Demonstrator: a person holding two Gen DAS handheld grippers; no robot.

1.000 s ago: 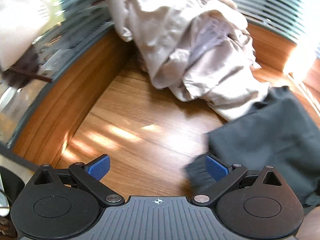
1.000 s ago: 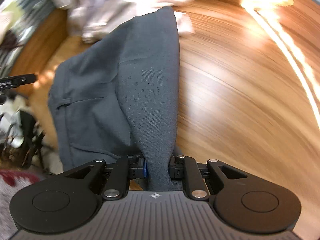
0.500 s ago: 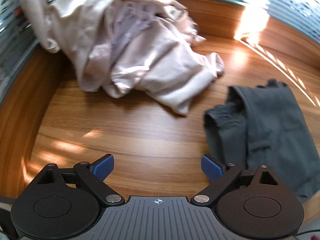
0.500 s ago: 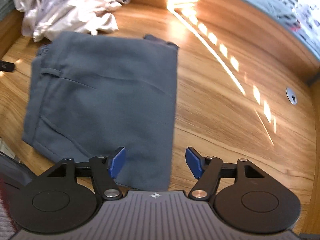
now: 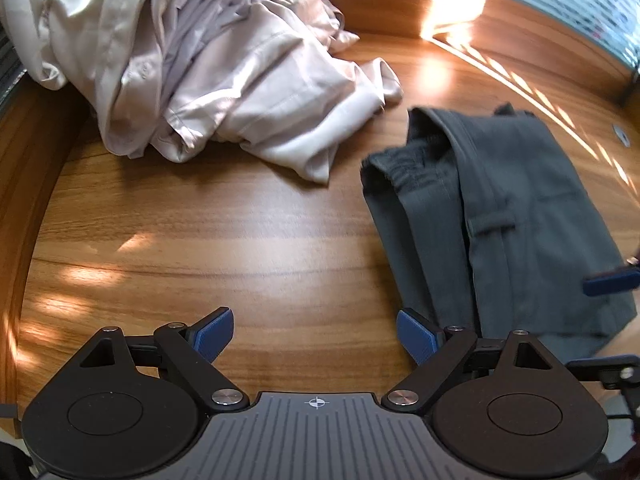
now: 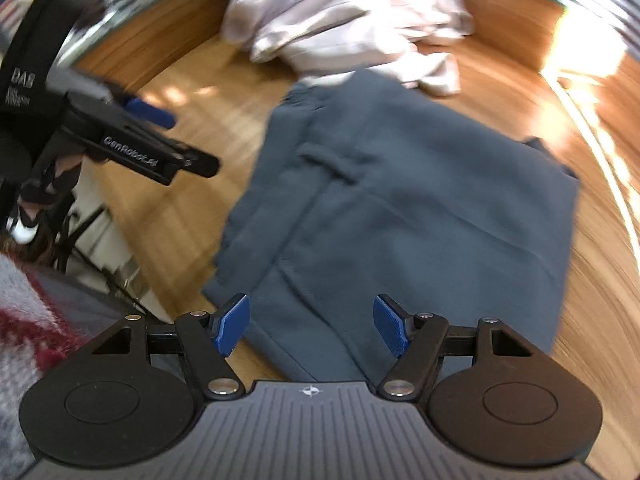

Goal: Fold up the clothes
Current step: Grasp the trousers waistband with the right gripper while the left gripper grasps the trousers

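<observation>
Both tools are released: your left gripper (image 5: 314, 334) has its blue pads spread wide over bare wood, holding nothing, and your right gripper (image 6: 310, 328) hangs spread too, just above the near edge of the dark grey folded trousers (image 6: 404, 208).

The trousers lie flat on the wooden tabletop (image 5: 224, 232), at the right of the left wrist view, near the front edge. They look folded lengthwise and once across, elastic waistband (image 5: 404, 164) bunched at the far left corner, belt loop (image 5: 492, 222) showing on top. The layers are a bit offset along the left side; one small corner sticks out at the far right.

Judging from this, the grey piece is nearly done. Either square it up or move on to the pile.
- To tidy: nip the offset left edge low with one pad under all layers and slide it flush; don't lift high or the fold opens.
- Keep the other tool pressing flat on top while you pull.

The crumpled pale beige garment heap (image 5: 224, 60) sits at the far left against the raised wooden rim, just beside the trousers' waistband but apart from it. It's probably next; grab a single seam or hem, not a bundle. The right view is motion-blurred, so fine edges there are unclear.
</observation>
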